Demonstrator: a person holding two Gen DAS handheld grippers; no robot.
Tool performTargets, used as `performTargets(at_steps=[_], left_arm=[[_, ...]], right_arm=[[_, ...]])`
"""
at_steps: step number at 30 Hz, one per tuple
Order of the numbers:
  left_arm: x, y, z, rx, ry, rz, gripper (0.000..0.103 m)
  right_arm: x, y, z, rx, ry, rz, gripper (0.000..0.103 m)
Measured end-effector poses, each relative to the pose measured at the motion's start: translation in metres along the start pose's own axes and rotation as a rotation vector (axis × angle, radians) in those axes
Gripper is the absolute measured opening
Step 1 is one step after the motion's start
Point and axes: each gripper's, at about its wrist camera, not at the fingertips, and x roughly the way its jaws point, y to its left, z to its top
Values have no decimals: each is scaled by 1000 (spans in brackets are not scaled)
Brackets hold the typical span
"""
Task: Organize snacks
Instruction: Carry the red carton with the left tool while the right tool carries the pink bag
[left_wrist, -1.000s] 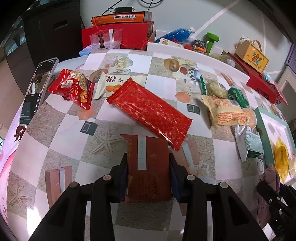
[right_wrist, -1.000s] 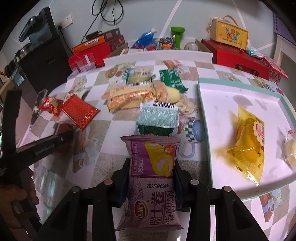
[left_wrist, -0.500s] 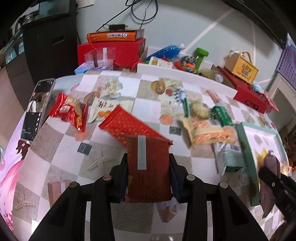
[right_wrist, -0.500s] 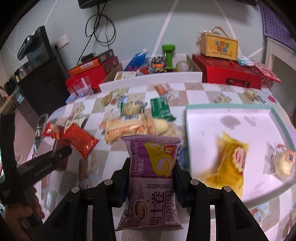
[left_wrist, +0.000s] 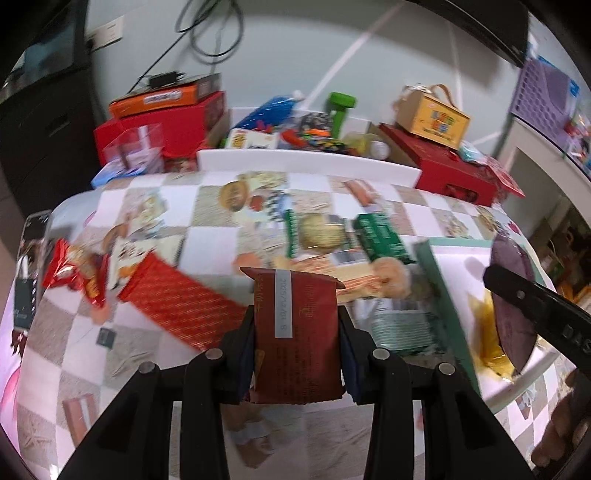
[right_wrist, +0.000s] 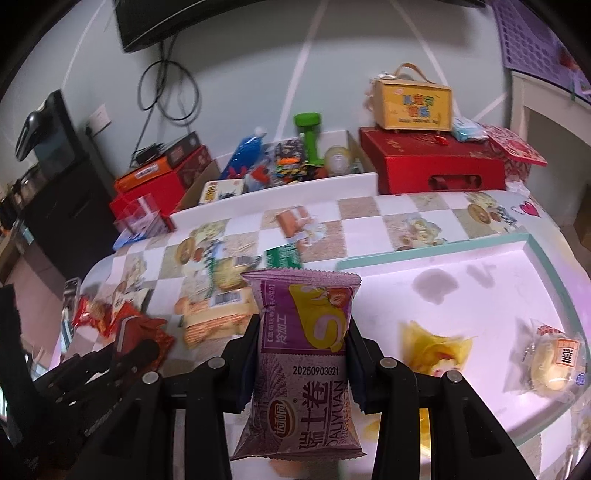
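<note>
My left gripper is clamped on a dark red foil snack packet with a white date strip, which stands upright between the pads at the lower centre of the left wrist view, clear of the checked, picture-printed tablecloth under it. My right gripper is pinched narrow on a purple plastic swiss-roll wrapper with a yellow swirl, held upright at the lower centre of its own view.

Just left of the red packet lies a bright red patterned flat pouch; further left, at the frame's edge, sits a crinkled red snack bag. Above and right of the packet I see a pale biscuit pack with orange stripes and a dark green sachet.

In the right wrist view, a white tray with a teal rim fills the right half. On it lie a yellow foil packet, just right of the gripper, and a clear-wrapped pale bun near the right edge. A red gift box carrying a yellow handled carton stands beyond the table, upper right
</note>
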Motion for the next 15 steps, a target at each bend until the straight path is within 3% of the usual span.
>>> performTargets(at_steps=[8,15], left_arm=[[6,-62,21,126,-14,-105,41],[19,-131,40,253,-29,-190,41]], right_arm=[[-11,-86,9,152,-40,-168,43],[-23,-147,13,271,-69,-257,43]])
